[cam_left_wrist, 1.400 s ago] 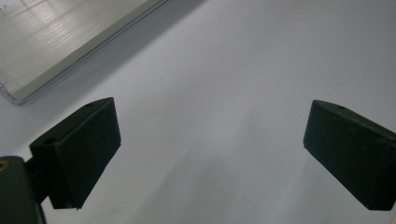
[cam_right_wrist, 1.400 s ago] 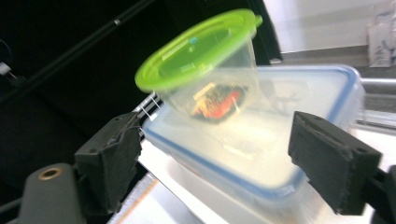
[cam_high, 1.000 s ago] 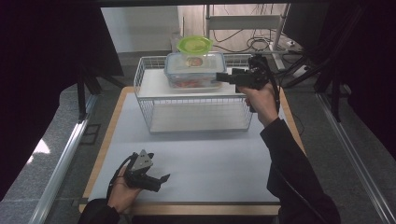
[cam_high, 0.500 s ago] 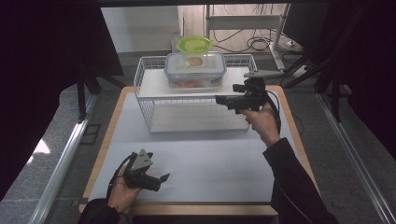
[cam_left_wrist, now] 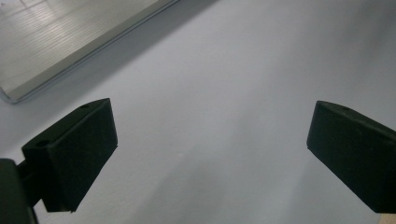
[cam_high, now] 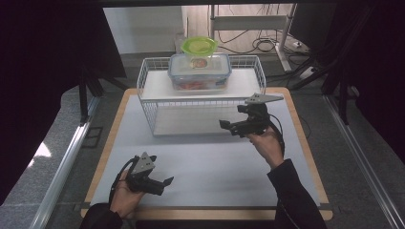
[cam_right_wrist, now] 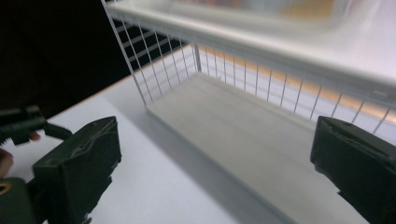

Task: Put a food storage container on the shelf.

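Right gripper [cam_high: 228, 127] held level in front of the white wire rack [cam_high: 148, 86], near its lower right corner, pointing left across the mat – jaws spread wide after just opening further, nothing between them, only the rack's lower shelf [cam_right_wrist: 243, 126] and grid wall seen past the two black pads. Clear lidded container [cam_high: 199, 71] with red contents sitting on the rack's top shelf, well apart from the right gripper and above it; green bowl [cam_high: 198, 46] standing on the container's lid. Left gripper [cam_high: 166, 182] low at the near left of the white mat [cam_high: 215, 167], gripped by the left hand [cam_high: 125, 199] – jaws likewise wide apart and empty, bare mat between the pads [cam_left_wrist: 74, 154], table edge in the upper left corner of the left gripper view
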Demonstrator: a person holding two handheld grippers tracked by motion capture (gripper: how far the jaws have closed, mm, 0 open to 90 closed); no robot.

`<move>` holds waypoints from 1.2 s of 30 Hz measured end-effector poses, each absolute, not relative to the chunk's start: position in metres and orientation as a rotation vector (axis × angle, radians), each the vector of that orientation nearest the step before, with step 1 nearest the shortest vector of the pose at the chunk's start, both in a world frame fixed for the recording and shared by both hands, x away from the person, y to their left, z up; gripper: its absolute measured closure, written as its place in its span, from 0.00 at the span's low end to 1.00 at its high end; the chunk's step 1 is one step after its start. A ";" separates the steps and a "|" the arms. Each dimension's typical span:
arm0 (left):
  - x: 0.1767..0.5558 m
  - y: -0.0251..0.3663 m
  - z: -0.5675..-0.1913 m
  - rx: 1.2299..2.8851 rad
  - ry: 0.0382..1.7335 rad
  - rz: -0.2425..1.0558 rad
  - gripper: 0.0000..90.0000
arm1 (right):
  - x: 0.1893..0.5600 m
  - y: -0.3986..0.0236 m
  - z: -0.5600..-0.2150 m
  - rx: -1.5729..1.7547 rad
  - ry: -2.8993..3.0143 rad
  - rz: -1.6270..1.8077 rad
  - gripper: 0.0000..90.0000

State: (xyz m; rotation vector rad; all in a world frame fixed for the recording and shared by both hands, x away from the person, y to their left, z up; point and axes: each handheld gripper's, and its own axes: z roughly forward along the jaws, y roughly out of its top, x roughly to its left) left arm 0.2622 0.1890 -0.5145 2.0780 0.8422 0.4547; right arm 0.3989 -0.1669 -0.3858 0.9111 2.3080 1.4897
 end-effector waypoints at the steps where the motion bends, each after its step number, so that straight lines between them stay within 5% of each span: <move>1: 0.262 0.189 -0.515 2.078 0.841 0.455 0.02 | 0.398 -0.168 -0.391 0.917 2.314 1.476 0.00; 36: 0.262 0.190 -0.515 2.060 0.837 0.475 0.02 | 0.326 -0.227 -0.471 0.977 2.282 1.246 0.00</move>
